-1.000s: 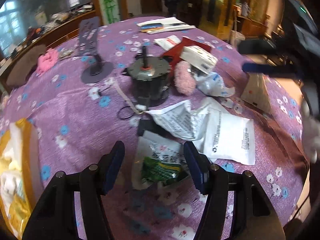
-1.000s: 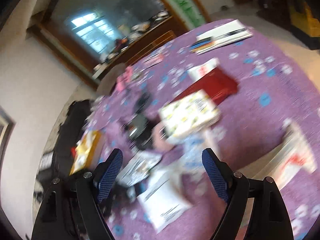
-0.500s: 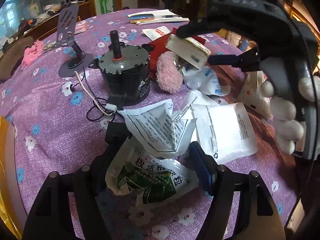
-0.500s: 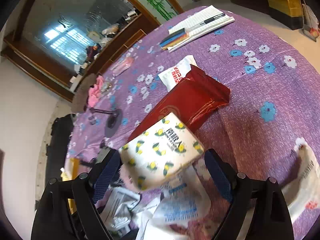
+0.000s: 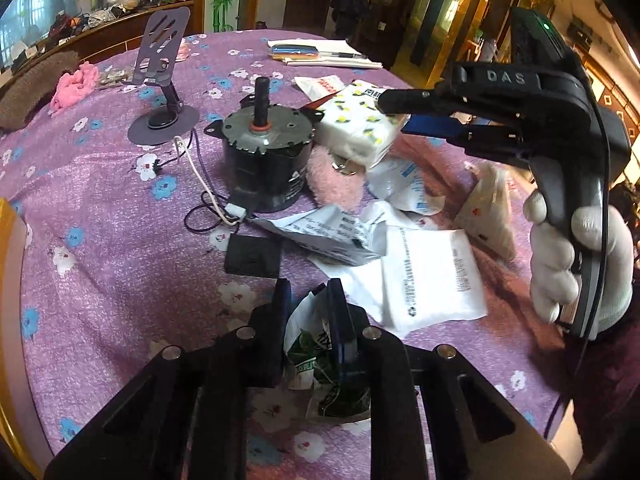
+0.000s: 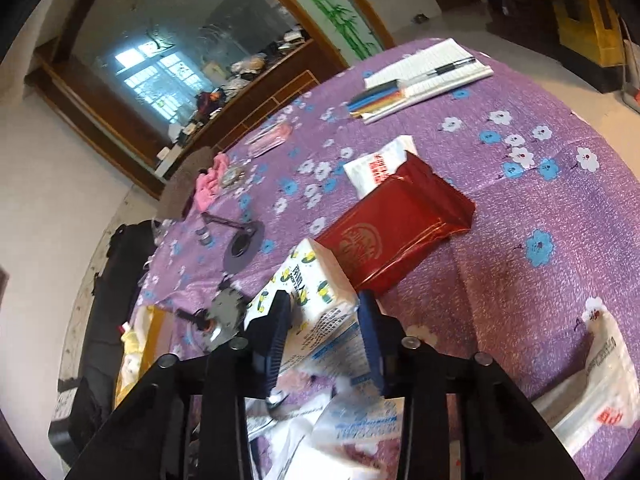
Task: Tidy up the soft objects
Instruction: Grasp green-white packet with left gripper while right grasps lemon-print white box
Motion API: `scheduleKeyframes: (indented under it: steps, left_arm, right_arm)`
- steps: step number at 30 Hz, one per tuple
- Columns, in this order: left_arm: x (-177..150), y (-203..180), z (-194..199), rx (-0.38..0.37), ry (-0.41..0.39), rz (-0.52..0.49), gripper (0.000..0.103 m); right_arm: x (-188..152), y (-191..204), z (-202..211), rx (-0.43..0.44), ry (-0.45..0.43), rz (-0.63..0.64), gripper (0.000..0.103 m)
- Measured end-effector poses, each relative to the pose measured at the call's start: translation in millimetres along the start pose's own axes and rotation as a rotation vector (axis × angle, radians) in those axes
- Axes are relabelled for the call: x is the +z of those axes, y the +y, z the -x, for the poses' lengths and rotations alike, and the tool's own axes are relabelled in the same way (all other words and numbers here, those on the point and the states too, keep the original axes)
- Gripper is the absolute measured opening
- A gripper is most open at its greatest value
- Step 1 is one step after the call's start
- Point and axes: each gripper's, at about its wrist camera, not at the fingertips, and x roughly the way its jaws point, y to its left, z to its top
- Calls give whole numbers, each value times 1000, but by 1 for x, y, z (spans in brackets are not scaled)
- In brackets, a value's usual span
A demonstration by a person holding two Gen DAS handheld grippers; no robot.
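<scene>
My left gripper (image 5: 308, 300) is shut on a green and white packet (image 5: 320, 356), crumpled between its jaws near the table's front. My right gripper (image 6: 322, 312) is shut on a white tissue pack with yellow lemons (image 6: 308, 292); the pack also shows in the left wrist view (image 5: 360, 124), with the right gripper (image 5: 394, 114) on it just above a pink fluffy object (image 5: 332, 176). White pouches (image 5: 432, 272) lie in the middle. A pink cloth (image 5: 78, 82) lies far left.
A black motor (image 5: 264, 160) with wires stands mid-table beside a black block (image 5: 252, 256). A purple phone stand (image 5: 160, 80) stands behind it. A red packet (image 6: 396, 228) and a notebook with pens (image 6: 420, 76) lie further back. A yellow bag (image 6: 138, 348) sits at the table's edge.
My left gripper closed on the green packet, crumpling it. My right gripper moved onto the tissue pack and closed on it.
</scene>
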Motion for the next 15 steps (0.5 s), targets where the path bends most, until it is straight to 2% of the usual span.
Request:
scheduleKeyframes:
  steps: [5, 15]
  left_arm:
    - [-2, 0, 18, -38, -37, 31, 15]
    - [-24, 4, 62, -61, -104, 81, 15]
  right_arm:
    - [-11, 0, 22, 45, -36, -5, 23]
    - [-35, 0, 72, 85, -74, 26, 21]
